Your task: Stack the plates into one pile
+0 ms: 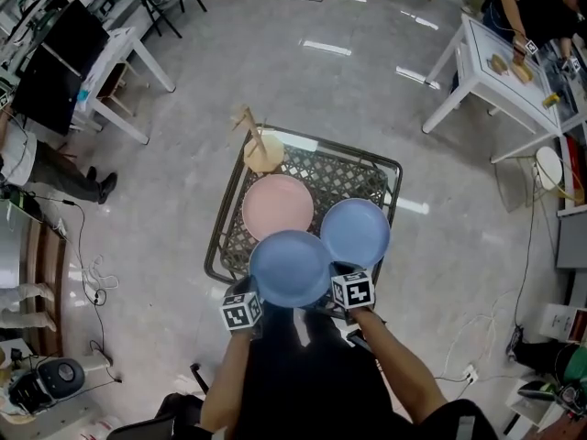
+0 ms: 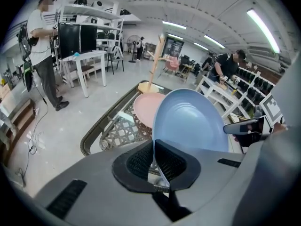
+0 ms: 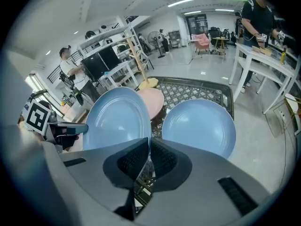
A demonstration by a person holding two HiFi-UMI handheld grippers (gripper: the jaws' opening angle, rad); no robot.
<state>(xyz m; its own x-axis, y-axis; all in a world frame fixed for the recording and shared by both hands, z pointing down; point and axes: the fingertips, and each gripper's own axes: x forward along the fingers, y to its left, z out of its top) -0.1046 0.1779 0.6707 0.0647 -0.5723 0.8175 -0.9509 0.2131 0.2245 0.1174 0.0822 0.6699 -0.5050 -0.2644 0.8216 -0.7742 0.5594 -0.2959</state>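
Floor: pale, glossy floor [image 1: 275, 53], streaked with reflected light.
Light: long strip lights [image 2: 265, 28] across a white ceiling [image 2: 188, 4].
Furniture: a white table [image 1: 491, 76] at right, a white desk [image 1: 115, 51] with dark monitors [image 1: 50, 62] at left.
Cables: loose cables [image 1: 96, 278] on the floor at left.

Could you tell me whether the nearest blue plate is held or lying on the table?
Held: left gripper and right gripper clamp the blue plate by its rim.

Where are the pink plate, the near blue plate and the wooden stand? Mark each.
pink plate [image 1: 277, 205], head view, centre of its face.
near blue plate [image 1: 289, 266], head view, centre of its face.
wooden stand [image 1: 263, 152], head view, its round base.
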